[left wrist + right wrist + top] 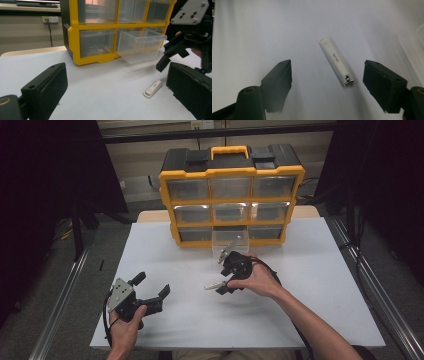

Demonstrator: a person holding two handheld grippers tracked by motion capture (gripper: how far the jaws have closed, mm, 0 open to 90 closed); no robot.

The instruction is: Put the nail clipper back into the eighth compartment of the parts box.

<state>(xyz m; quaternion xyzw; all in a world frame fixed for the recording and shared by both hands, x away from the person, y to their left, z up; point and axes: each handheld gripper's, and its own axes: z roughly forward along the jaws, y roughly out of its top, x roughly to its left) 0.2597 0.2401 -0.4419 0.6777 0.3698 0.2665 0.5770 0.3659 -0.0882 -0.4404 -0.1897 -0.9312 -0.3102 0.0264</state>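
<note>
White plastic nail clipper (pixel 336 61), slim, with a small metal lever at one end, lying flat on the white table (pixel 320 285) in front of the yellow-framed drawer cabinet (pixel 231 195), whose bottom middle clear drawer (pixel 140 45) stands pulled out over the table; step in hand, by judgement: picking the clipper up with the right gripper (pixel 327 82), presumably for that drawer; the right gripper's jaws stand apart and empty, one on each side of the clipper, neither pad touching it; the clipper lies slantwise between them, so the grip would do best if the wrist turned until the pads face its long sides, the gripper came down until the pads sit low beside the body, and the jaws closed about its middle rather than on the lever end, since a thin, smooth piece pinched off-centre may swivel or skid on the table; left gripper (pixel 152 292), held by the person's left hand (pixel 125 330) near the front left of the table, well apart from the clipper, jaws likewise wide and holding nothing; views compared: the right gripper view gives the clipper's angle, its printed face and the gaps to each pad, which the high view hides under the right hand (pixel 257 280), showing little more than a pale tip; the left gripper view adds the open drawer standing just behind the clipper (pixel 153 89), with the right gripper (pixel 172 53) above it; the high view alone sets out the whole cabinet with its three rows of drawers.
</note>
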